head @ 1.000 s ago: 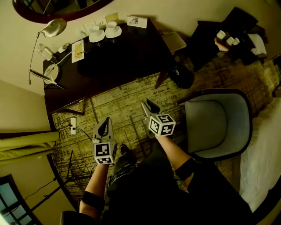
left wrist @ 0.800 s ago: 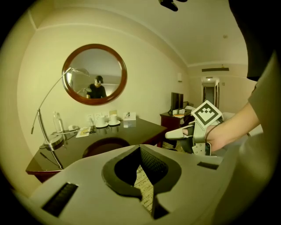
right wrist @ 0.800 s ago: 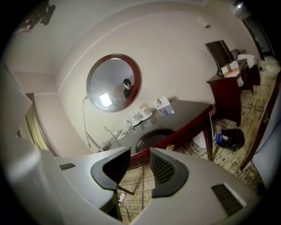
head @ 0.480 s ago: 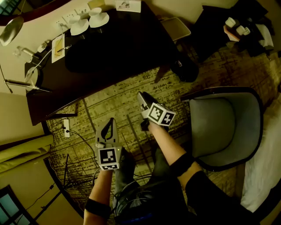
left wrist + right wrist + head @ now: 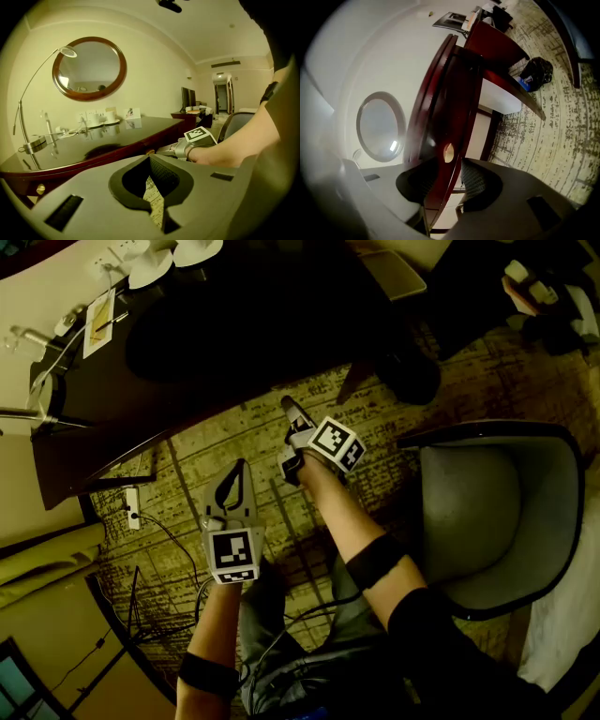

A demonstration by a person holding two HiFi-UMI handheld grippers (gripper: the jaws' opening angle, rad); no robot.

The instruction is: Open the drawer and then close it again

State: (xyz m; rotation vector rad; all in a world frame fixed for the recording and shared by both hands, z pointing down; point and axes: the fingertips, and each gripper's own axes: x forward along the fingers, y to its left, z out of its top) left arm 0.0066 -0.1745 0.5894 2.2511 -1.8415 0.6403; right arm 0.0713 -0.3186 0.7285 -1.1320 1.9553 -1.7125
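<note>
- The step in hand looks like the very start: reaching for the drawer so it can be pulled open.
- The dark red wooden drawer (image 5: 451, 126) sits in the front of the big dark shiny wooden desk (image 5: 234, 343), just under the top. It looks pushed all the way in, with no gap that I can see.
- A small round gold knob (image 5: 448, 152) sticks out of the drawer front.
- The right gripper (image 5: 291, 439) is turned on its side, close to the desk's front edge. Its jaws have just been moving, going wide and then in a tiny bit, and they stand wide apart.
- The knob shows right in line with the gap, a little way ahead of the tips. Nothing is between the pads, and nothing is touched.
- The left gripper (image 5: 234, 486) is further back from the desk, over the yellow-and-black patterned carpet (image 5: 234, 442). Its jaws are pressed together with nothing in them. Only a thin strip of carpet peeks through.
- I think the next move calls for the right gripper to slide forward until the knob is between its pads, then squeeze it.
- After that comes a straight pull away from the desk, then a straight push back in.
- The knob is small and smooth, so I guess the jaws must line up well or they may slip off.
- The grey round-backed armchair (image 5: 487, 512) stands on the person's right, well apart from the drawer.
</note>
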